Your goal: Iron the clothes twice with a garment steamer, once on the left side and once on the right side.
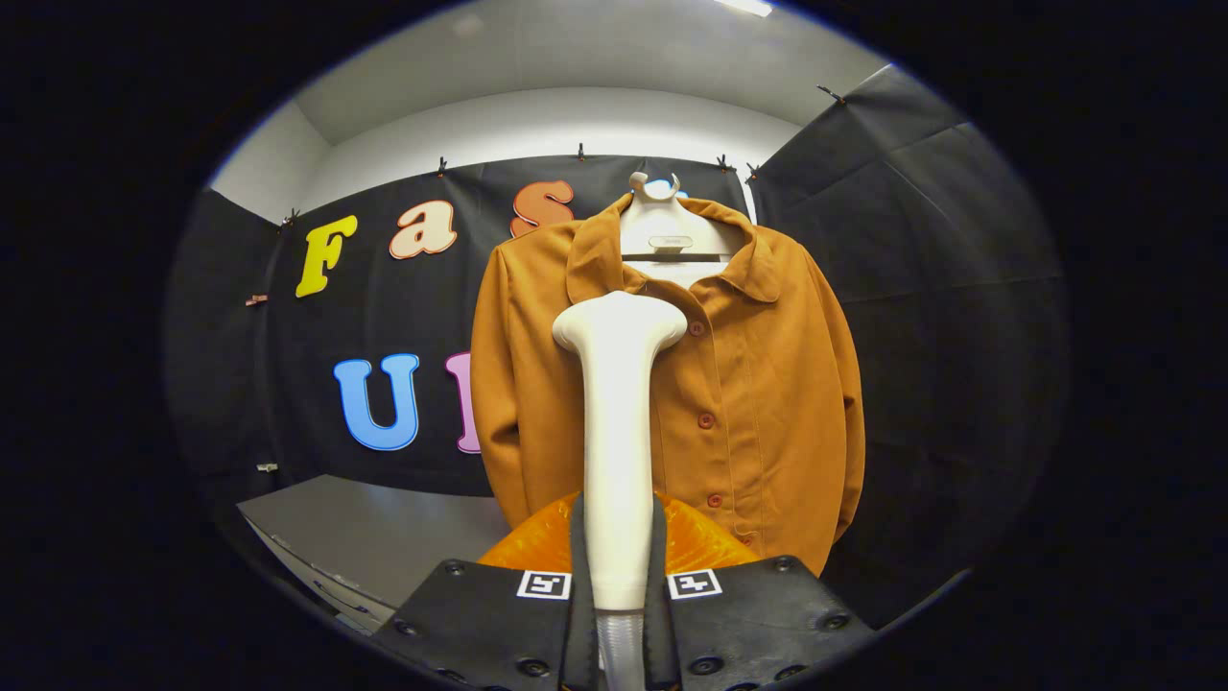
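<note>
Clamping the handle of a white garment steamer from both sides, the gripper holds the tool upright, its 2 fingers pressed against the lower end of the handle where a clear hose leaves it. The steamer rises straight from between the fingers, and its wide flat head sits at the top, up against the chest of a mustard-brown shirt, just beside the buttoned placket and a little below the collar. Whether the head actually touches the cloth cannot be told from this angle.

The shirt hangs facing the gripper on a white hanger, whose top shows inside the open collar. A row of reddish buttons runs down the front, and both sleeves hang straight at the sides. The steamer's handle covers part of the front panel that lies on the same side as the grey table.

An orange translucent part shows just ahead of the fingers, behind the base of the handle. The grey table sits low down beside the shirt's hem, in front of the black cloth wall.
</note>
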